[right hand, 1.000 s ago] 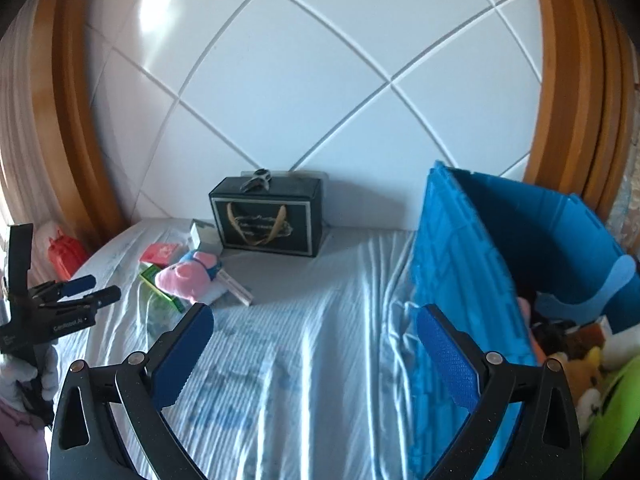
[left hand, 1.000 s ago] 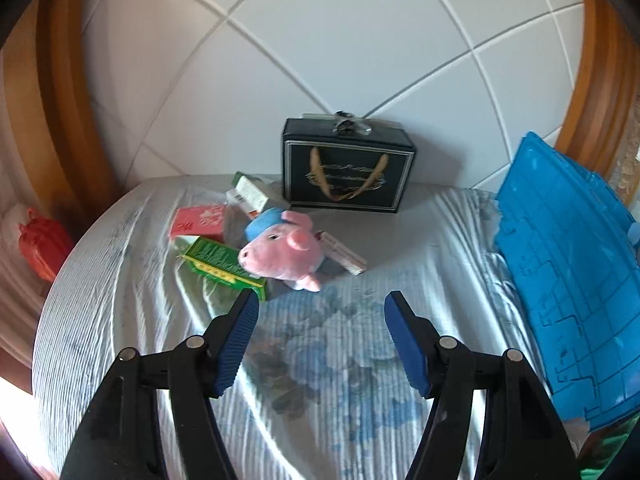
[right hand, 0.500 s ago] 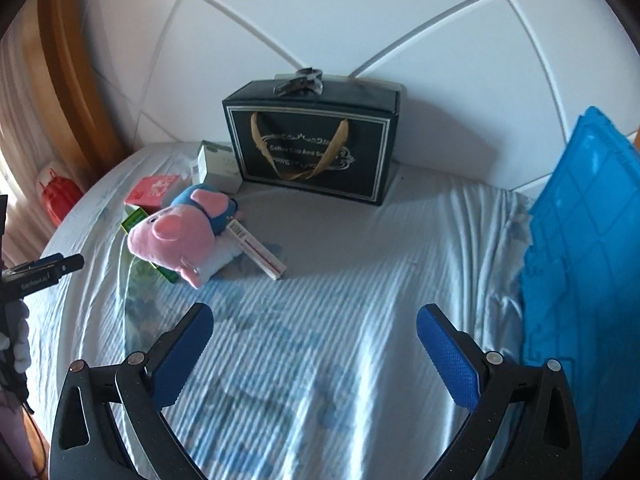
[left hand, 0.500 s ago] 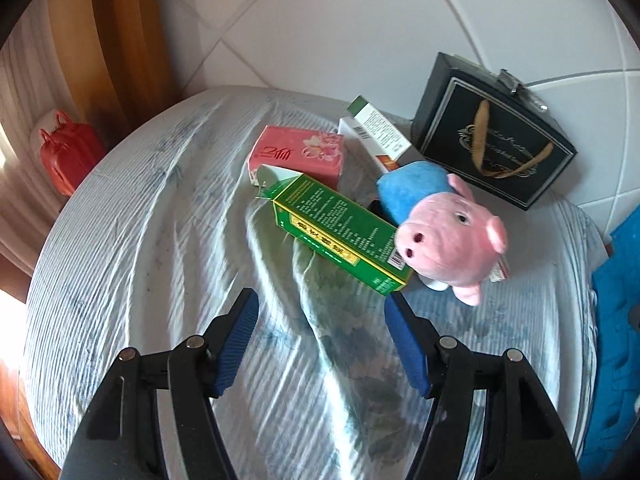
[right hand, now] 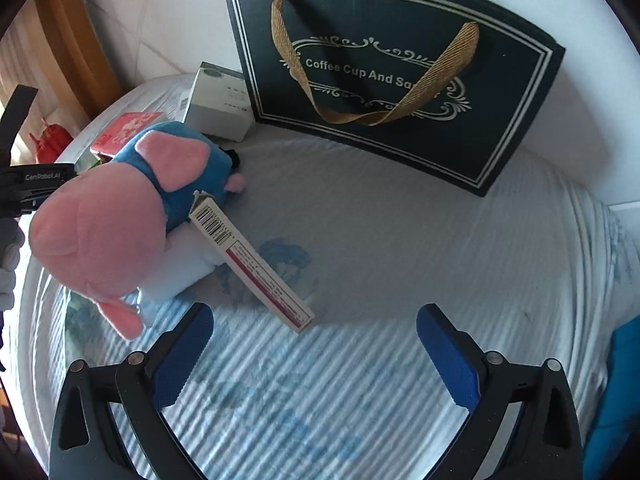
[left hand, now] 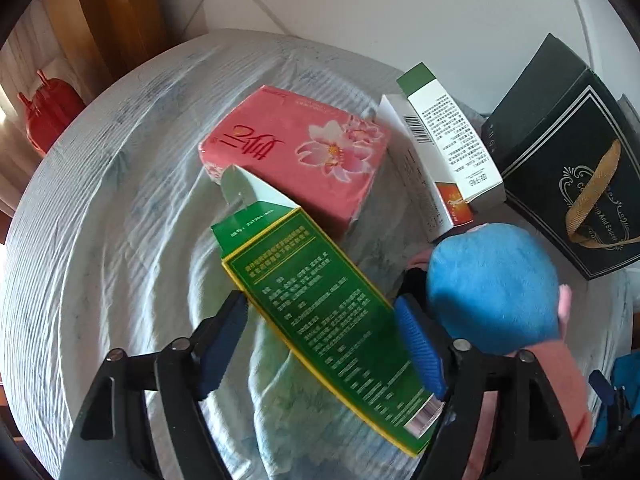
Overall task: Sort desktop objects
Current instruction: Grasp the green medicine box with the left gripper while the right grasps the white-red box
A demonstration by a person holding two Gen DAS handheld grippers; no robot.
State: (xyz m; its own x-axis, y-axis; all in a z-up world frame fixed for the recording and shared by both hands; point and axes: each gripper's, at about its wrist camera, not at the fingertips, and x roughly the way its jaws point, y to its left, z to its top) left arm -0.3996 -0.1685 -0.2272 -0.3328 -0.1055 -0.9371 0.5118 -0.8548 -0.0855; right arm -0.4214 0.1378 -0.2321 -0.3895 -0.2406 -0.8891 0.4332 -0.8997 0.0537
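Observation:
A long green box (left hand: pixel 328 320) lies slanted on the striped cloth, between the fingers of my left gripper (left hand: pixel 322 344). Its jaws are opening and the blue pads do not press on the box. A pink plush pig with a blue cap (left hand: pixel 492 288) sits just right of the right finger. In the right wrist view the pig (right hand: pixel 100 232) leans on a slim white and red box (right hand: pixel 256 268). My right gripper (right hand: pixel 316 332) stands open just before that slim box's near end, with nothing between its fingers.
A pink tissue pack (left hand: pixel 296 156) and two white and green boxes (left hand: pixel 448 136) lie behind the green box. A black gift box (right hand: pixel 392 80) with gold handles stands against the white wall. A red thing (left hand: pixel 48 108) sits beyond the left edge, a blue crate (right hand: pixel 616 380) at the right.
Both grippers have come down toward the cloth. The left one swung left over the green box and its jaws widened around it. The right one closed in on the slim box.

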